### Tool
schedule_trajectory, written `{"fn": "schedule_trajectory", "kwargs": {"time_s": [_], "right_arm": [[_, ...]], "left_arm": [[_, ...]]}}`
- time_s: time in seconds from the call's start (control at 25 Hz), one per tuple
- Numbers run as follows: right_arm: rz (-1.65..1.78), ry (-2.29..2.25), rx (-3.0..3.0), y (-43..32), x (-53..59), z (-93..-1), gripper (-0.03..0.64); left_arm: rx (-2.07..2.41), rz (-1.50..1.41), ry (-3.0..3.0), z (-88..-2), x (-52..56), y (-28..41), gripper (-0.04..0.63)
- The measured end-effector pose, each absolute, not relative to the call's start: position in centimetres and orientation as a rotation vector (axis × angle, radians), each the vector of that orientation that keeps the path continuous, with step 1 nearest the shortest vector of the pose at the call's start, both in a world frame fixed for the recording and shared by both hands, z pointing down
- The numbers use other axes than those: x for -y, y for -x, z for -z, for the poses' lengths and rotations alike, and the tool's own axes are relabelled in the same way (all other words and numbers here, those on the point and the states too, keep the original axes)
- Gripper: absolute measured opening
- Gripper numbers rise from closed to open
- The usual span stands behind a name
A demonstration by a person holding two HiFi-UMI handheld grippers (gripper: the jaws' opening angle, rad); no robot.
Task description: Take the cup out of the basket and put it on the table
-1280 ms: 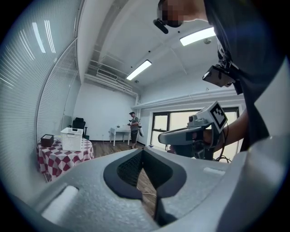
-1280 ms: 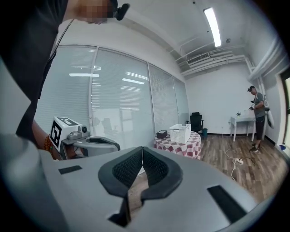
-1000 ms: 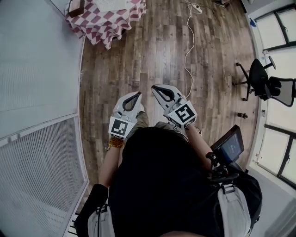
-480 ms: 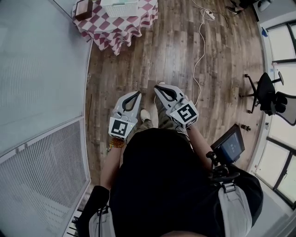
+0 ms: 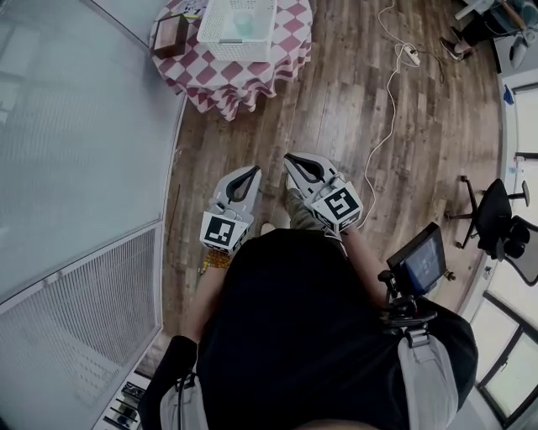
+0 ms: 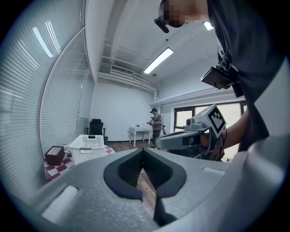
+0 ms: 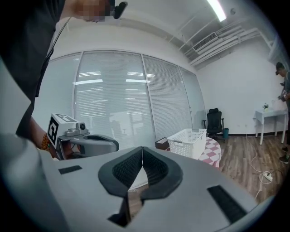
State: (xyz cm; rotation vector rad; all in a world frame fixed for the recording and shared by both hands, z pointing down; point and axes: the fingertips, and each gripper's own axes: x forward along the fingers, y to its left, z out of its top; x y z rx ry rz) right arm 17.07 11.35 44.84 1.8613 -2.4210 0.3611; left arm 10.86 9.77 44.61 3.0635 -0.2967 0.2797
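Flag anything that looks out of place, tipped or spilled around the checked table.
Nothing is tipped or spilled: the white plastic lattice basket stands upright on the red-and-white checked tablecloth, the pale cup inside it. Only the white power cable trails loose across the wooden floor.

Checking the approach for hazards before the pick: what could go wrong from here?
The cable lies loose on the floor beside the path to the table: a trip risk. The left gripper and right gripper are shut; unopened, they could shove the cup or tip the basket.
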Motion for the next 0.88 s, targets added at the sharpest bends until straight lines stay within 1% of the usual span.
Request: {"fn": "schedule_trajectory", "kwargs": {"time_s": [0.16, 0.36, 0.6, 0.88], "right_arm": [[-0.364, -1.835, 2.442, -22.5, -8.2, -45.0, 0.012], [-0.376, -1.819, 2.398, -28.2, -3.4, -46.8, 0.012], [-0.393, -1.726, 2.398, -30.5, 0.5, -47.4, 0.012], [-0.356, -1.708, 2.34, -32.8, 7.9, -48.2, 0.012]], "left_arm": [[0.374, -0.254, -3.064, -43.6, -6.5, -15.4, 0.006], [0.479, -0.231, -3.029, -44.0, -2.5, -18.9, 0.006], [0.553, -0.25, -2.973, -45.1, 1.0, -20.3, 0.006], [0.529, -0.164, -2.958, -45.8, 8.6, -22.7, 0.006]]}}
